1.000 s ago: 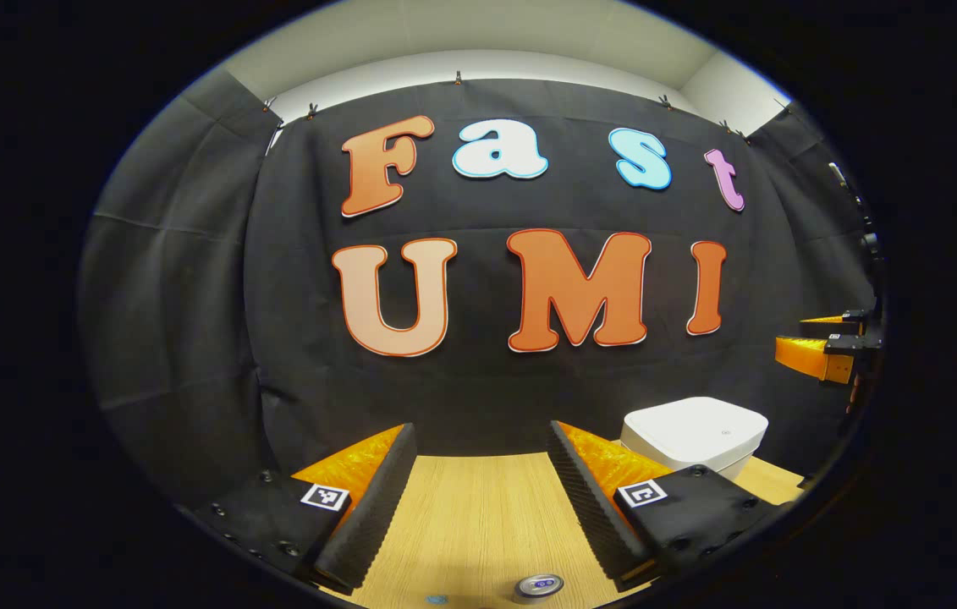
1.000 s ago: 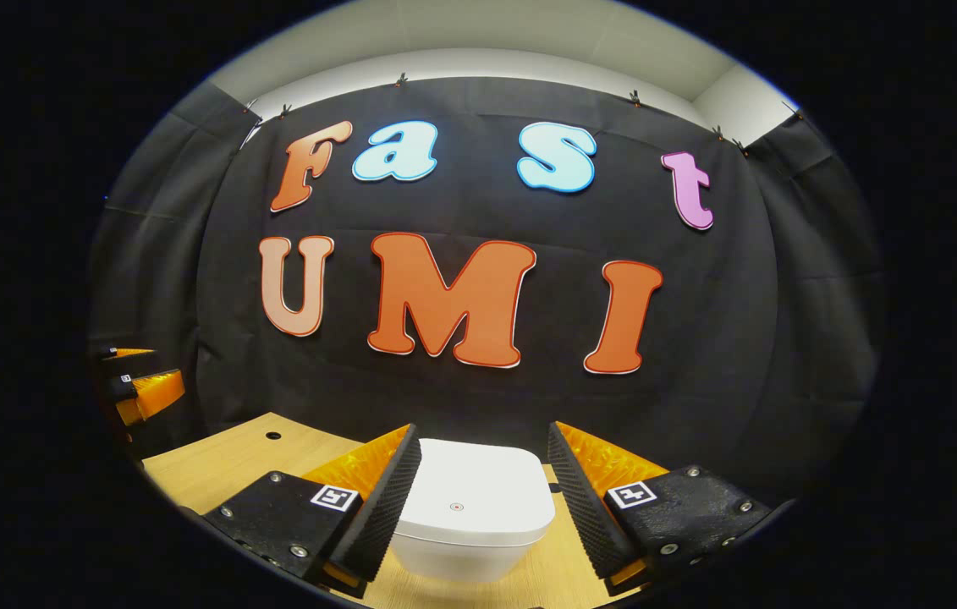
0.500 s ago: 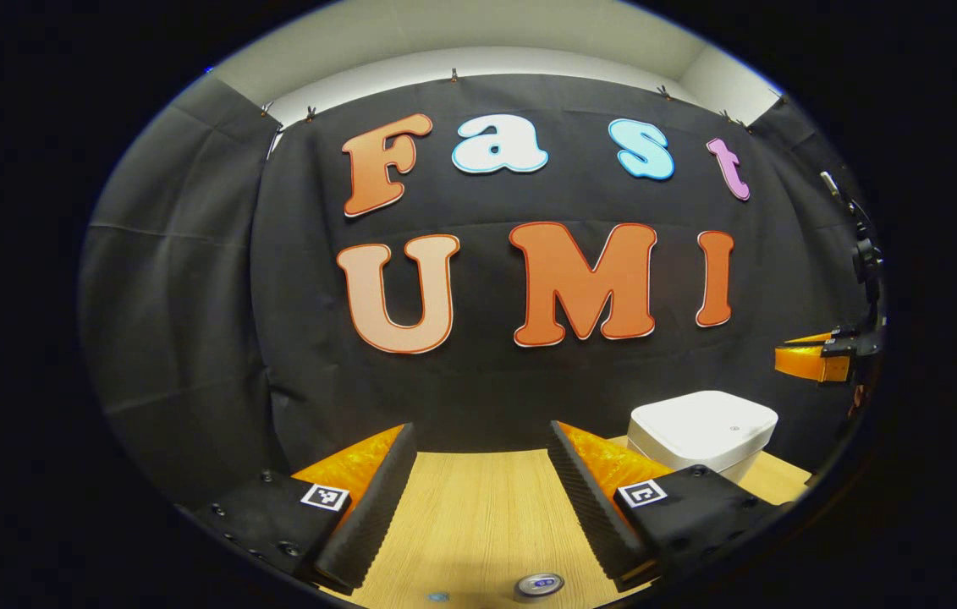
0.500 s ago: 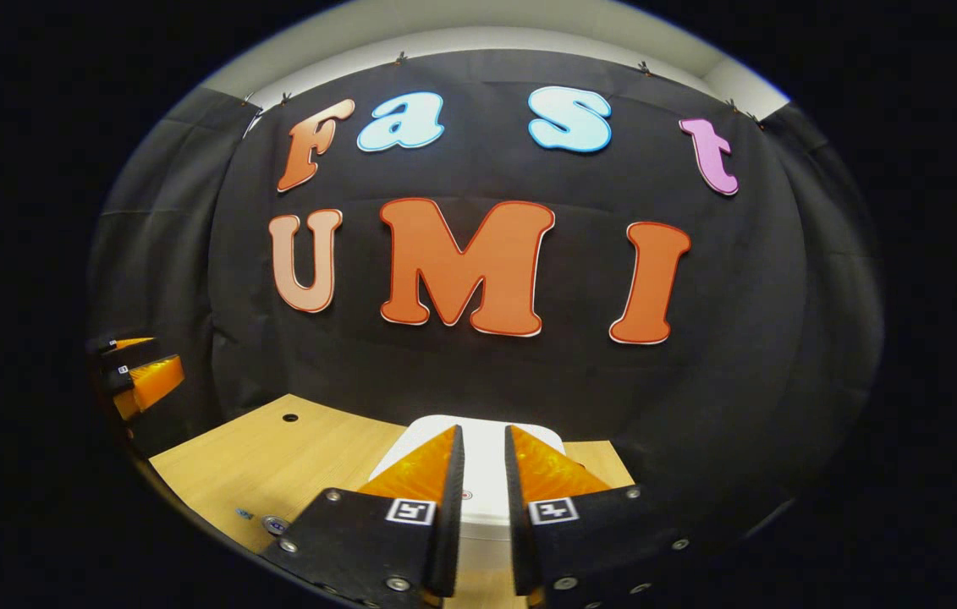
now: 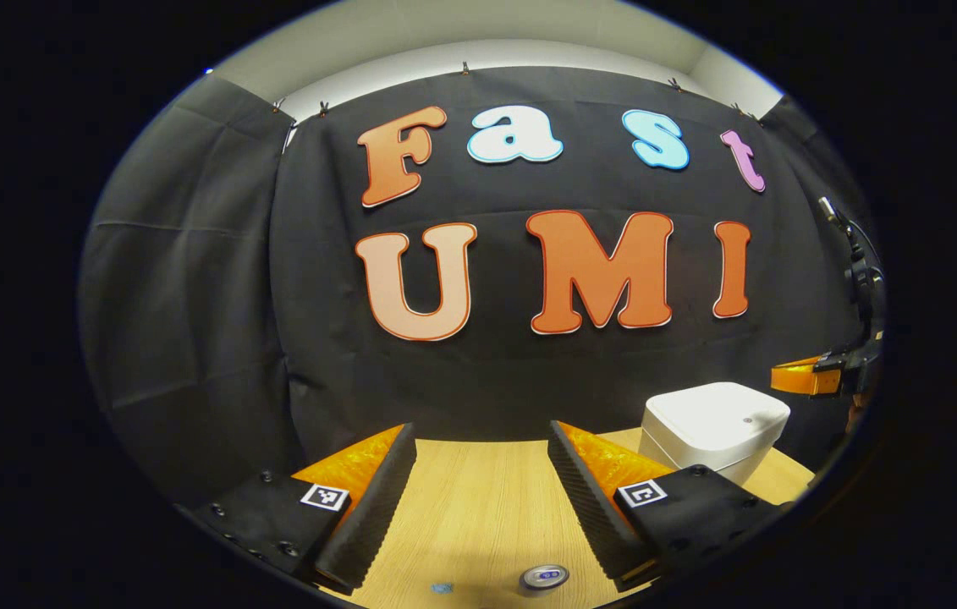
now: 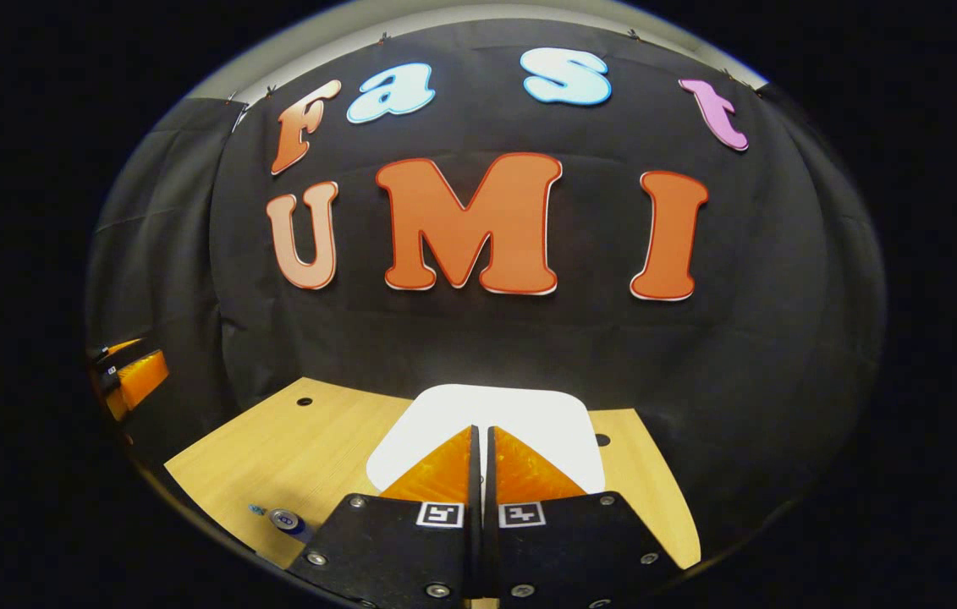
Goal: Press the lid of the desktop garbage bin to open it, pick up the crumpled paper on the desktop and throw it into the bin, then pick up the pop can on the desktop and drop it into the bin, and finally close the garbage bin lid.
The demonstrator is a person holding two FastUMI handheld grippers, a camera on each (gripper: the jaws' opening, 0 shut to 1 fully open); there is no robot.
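Right gripper (image 6: 481, 436) fingers clenched together, empty, poised over the bin (image 6: 486, 423), lid down. Left gripper (image 5: 482, 474) fingers spread, empty, above the table (image 5: 478, 499). Pop can (image 5: 544, 578) upright, just below them; crumpled paper: can't locate it. Risk: an off-centre push skids the light bin instead of unlatching. Nothing blocks the lid; small blue scrap (image 5: 442, 586) beside the can.

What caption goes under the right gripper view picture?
Right gripper, fingers together, poised above the closed white bin lid; pop can waits on the wooden desk.
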